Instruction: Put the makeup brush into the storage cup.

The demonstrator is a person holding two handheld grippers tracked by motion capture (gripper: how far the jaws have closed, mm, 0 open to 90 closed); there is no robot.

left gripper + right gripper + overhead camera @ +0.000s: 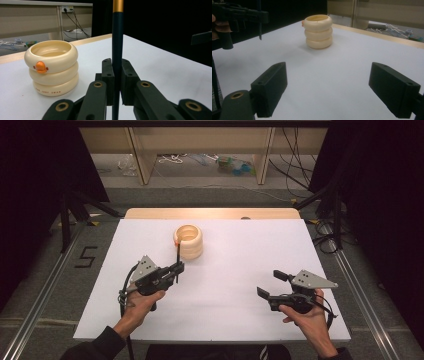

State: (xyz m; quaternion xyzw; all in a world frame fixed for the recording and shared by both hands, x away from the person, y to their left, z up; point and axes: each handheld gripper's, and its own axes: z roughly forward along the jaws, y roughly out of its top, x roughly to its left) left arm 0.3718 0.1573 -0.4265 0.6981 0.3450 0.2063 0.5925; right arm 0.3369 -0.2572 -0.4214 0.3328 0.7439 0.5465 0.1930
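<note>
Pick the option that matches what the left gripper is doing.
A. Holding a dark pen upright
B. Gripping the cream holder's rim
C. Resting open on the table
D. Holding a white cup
A: in the left gripper view the left gripper has its jaws closed on a dark pen standing upright, apart from the cream holder on the table.

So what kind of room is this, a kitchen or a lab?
Most likely a lab or test room, not a kitchen. A plain white table stands between black curtains, loose cables lie on the floor, and a person works with a left gripper and a right gripper.
</note>
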